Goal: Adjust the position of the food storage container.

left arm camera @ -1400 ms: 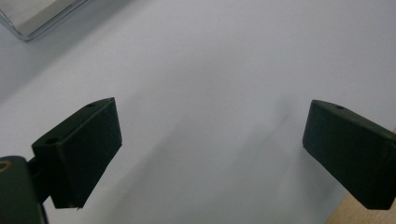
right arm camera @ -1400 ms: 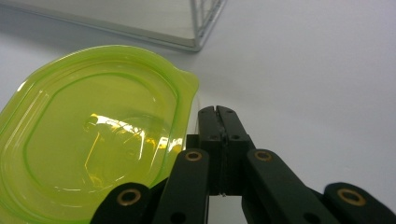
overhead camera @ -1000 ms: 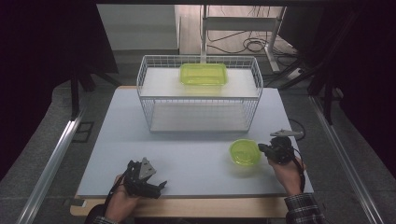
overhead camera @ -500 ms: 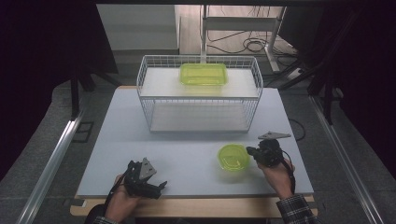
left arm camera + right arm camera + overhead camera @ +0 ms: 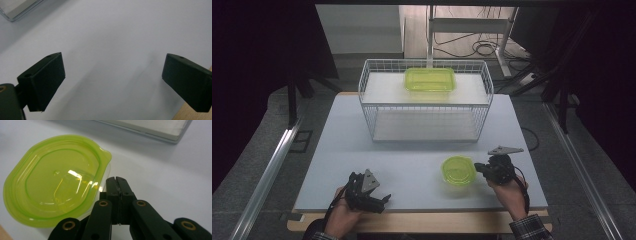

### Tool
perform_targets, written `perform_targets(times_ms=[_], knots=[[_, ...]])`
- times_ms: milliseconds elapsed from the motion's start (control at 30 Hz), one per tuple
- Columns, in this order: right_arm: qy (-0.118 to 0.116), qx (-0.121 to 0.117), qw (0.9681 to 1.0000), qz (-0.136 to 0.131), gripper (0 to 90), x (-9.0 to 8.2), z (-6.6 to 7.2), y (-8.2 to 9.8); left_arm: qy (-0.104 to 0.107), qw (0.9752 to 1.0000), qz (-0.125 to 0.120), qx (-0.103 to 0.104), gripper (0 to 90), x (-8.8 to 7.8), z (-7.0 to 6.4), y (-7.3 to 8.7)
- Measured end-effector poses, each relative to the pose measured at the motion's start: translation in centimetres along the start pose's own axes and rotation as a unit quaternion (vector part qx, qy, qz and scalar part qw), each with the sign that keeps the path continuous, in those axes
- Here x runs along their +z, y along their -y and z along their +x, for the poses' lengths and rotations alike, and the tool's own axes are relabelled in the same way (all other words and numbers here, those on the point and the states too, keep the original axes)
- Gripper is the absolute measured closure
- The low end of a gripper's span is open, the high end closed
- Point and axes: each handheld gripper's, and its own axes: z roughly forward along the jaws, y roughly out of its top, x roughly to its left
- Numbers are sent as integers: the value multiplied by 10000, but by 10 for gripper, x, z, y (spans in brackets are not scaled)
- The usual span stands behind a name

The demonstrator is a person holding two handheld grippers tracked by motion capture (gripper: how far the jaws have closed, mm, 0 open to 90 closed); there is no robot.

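1. A small round container of translucent lime-green plastic with its lid on sits on the pale grey bench, in the near right part of it, well in front of the wire basket.
2. The right tongs lie just beside that container on its right. In the right gripper view the two black jaws are pressed flat together, with nothing between them, and their tips sit right at the container's rim, close under the little pointed tab on the lid. I cannot tell whether the tips actually touch the rim.
3. The person's right hand grips the tool from behind, a checked sleeve at the wrist, and the grey three-cornered plate sits on top of the tool.
4. The left tongs rest low at the near left edge of the bench, well apart from the container. In the left gripper view their jaws stand wide apart over bare bench surface and hold nothing.
5. A white wire basket stands at the far middle of the bench, with a white board as an upper shelf.
6. On that shelf lies a rectangular container of the same lime-green plastic, towards the back.
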Motion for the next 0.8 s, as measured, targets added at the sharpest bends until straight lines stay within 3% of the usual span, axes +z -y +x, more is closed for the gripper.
perform_targets(times_ms=[333,667,800], knots=[[-211,-213,9992,272,885,13,19,3,3,10000,44,39,43,0,0,0],[-508,-170,9975,457,885,31,27,5,11,10000,35,23,44,1,-1,0],[-667,-180,9968,412,885,38,30,2,12,10000,48,36,44,1,-1,0]])
